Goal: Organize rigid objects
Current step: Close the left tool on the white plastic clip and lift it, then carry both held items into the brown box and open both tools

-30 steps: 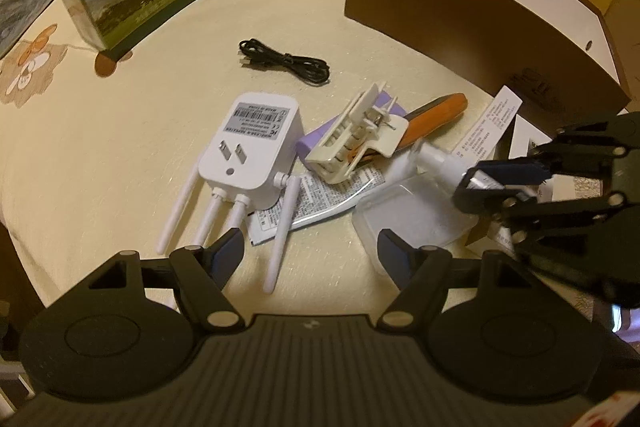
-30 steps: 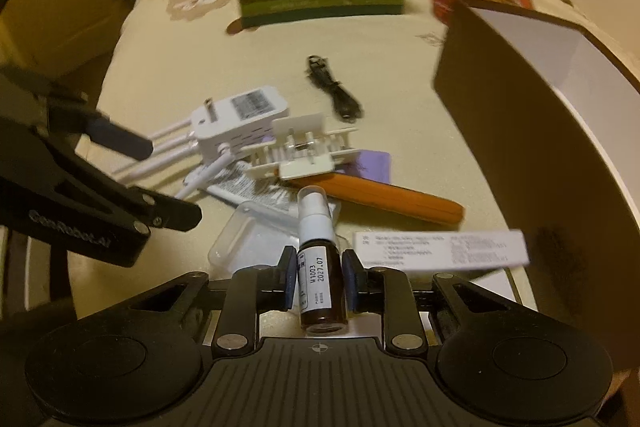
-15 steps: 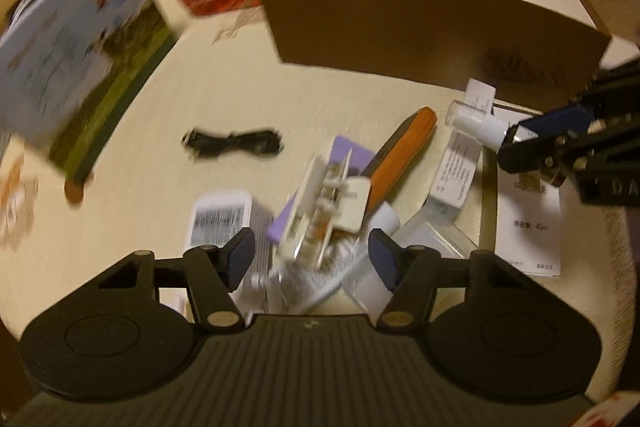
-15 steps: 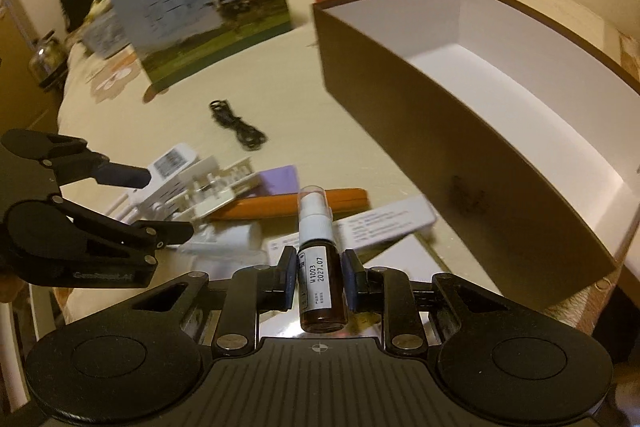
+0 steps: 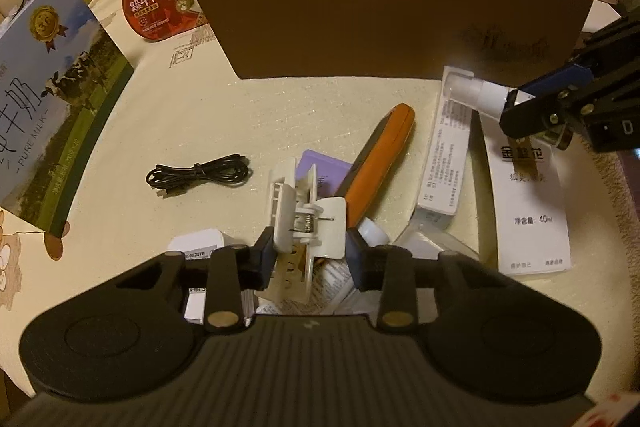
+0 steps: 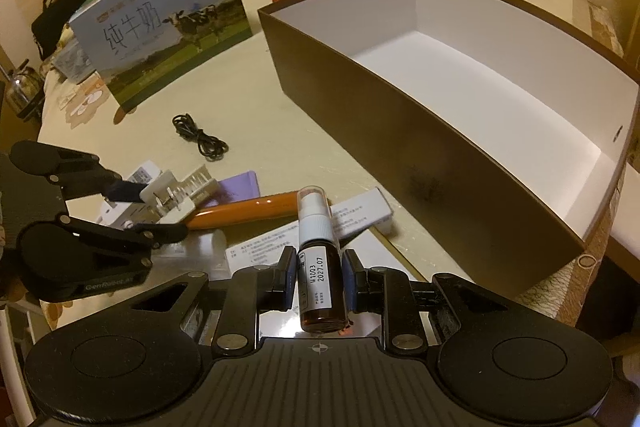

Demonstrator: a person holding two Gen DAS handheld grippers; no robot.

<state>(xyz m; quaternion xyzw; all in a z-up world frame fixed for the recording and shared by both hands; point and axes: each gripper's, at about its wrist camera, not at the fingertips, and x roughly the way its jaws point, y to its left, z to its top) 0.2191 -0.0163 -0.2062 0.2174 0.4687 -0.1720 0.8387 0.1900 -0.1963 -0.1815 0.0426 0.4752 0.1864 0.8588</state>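
Observation:
A white claw clip [image 5: 308,223] lies on the cream tablecloth between the fingers of my left gripper [image 5: 310,255]. Its jaws are closing, and both pads touch the clip's sides. The right wrist view shows that same left gripper [image 6: 156,211] on the clip [image 6: 176,197]. My right gripper [image 6: 320,283] is shut on a small brown spray bottle [image 6: 320,291] with a white nozzle, held above the table. The bottle [image 5: 476,93] also shows at the right of the left wrist view. An open brown box [image 6: 440,155] with a white inside stands just beyond, and its near wall [image 5: 400,27] faces the left gripper.
Around the clip lie an orange-handled tool [image 5: 380,155], a purple card [image 5: 324,167], a white plug-in unit [image 5: 196,247], white cartons [image 5: 448,155], leaflets and a coiled black cable [image 5: 200,173]. A milk carton [image 5: 48,99] and a red food bowl [image 5: 168,3] stand farther back.
My left gripper slid over the pile onto the claw clip, rolled, and narrowed its jaws around it. My right gripper carried the bottle closer to the brown box.

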